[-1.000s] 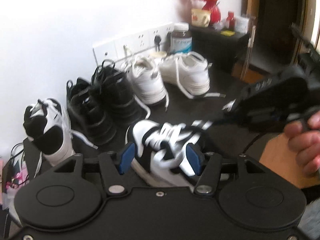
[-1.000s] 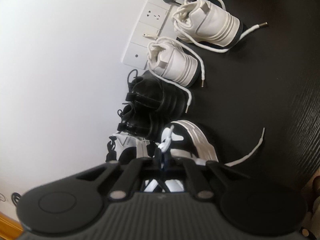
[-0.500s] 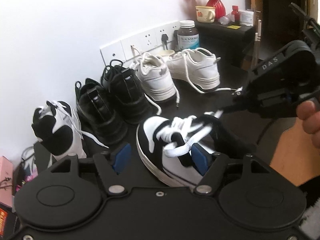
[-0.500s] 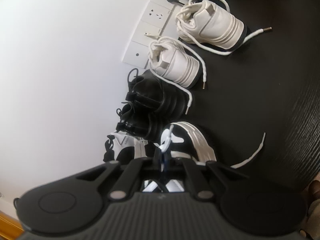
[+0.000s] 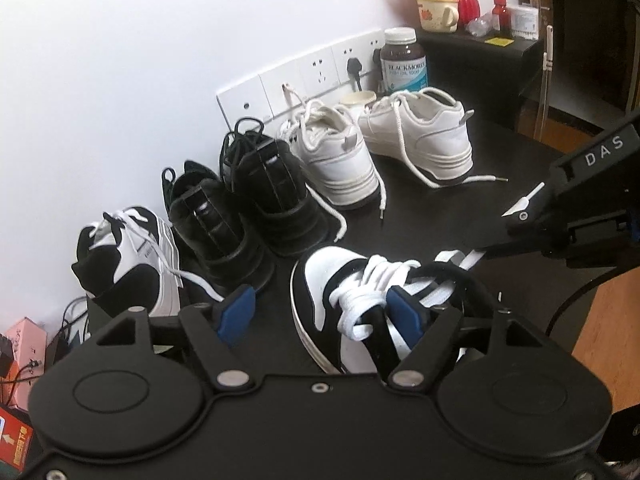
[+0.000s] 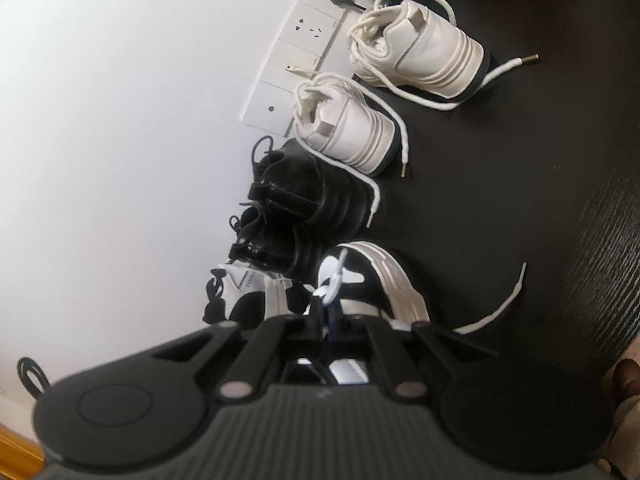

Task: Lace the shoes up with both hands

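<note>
The left gripper [image 5: 320, 312] has its jaws opening, spread wide over the toe and laces of the black-and-white shoe [image 5: 332, 280] on the dark table [image 5: 420, 216]; its pads press on nothing. The right gripper [image 6: 326, 312] is clamped tight on a white lace [image 6: 334, 280] of that shoe, a loose lace end [image 6: 500, 304] lying on the table nearby. Beyond, along the wall, stand its mate [image 5: 128, 264], two black shoes [image 5: 248, 200] and two white shoes [image 5: 384, 140], below a socket strip [image 5: 304, 76] and beside a bottle [image 5: 403, 62].

glossy black shoes [image 5: 256, 200], matt dark wood-grain table [image 6: 520, 160]
</note>
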A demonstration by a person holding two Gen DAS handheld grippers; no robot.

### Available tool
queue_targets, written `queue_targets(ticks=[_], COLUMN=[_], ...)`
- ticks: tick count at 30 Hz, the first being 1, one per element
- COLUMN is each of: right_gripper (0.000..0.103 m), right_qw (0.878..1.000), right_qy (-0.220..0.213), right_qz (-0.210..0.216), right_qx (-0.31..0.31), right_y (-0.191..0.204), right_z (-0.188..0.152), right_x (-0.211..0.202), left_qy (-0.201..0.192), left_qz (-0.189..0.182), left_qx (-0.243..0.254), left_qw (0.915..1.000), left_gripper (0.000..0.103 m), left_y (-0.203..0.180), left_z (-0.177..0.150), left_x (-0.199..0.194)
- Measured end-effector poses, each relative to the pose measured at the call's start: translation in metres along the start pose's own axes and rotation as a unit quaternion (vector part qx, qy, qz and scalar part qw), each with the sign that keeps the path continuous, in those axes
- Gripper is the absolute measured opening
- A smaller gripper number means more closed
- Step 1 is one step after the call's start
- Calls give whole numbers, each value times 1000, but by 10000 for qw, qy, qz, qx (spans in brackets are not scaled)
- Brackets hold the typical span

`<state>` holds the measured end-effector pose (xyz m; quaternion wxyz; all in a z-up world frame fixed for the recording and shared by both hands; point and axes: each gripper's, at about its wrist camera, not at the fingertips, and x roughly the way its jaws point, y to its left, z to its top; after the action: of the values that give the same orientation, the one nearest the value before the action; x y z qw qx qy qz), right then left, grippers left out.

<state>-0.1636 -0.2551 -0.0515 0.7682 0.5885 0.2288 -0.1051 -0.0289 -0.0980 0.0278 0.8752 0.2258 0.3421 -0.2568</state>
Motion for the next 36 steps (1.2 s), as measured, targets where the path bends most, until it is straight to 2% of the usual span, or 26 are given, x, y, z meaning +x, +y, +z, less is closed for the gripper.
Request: queue_targets(ticks=[2,4,6,12,16,20,25,28,36], right_gripper=[3,3,3,3,3,3,3,3,3], right_qw=[10000,10000,10000,10000,10000,10000,10000,10000,10000], right_qy=[-2,-5,-8,-14,-17,-22,-24,-26,-30], right_qz=[-10,-14,-18,-32,-35,-36,-40,-43,-38], right_qx=[0,-10,-7,10,-4,-26,-20,-16,-12], right_y=[0,0,0,0,0,1,1,1,0], right_z=[0,0,-1,-1,-1,-1,-2,-2,-2], right_x=[0,0,0,1,0,1,1,1,0], left_qy=[369,809,1198,1711,2021,2367,2543,2589,2783], left_qz=[-441,-997,-1263,-1397,-1598,-1822,-1793,-1713,-1615], left_qx=[-308,-726,-956,-965,-1124,-1315,-1412,-1423,-1438], left_qw=[9979,9891,9801,9705,9597,9453,9398,9399,9358], left_gripper=[74,74,74,79,81,85,92,97,97], left_y=[8,20,27,28,27,26,28,29,31], left_z=[5,10,13,15,12,8,3,2,0], left_x=[3,7,11,17,23,31,39,42,48])
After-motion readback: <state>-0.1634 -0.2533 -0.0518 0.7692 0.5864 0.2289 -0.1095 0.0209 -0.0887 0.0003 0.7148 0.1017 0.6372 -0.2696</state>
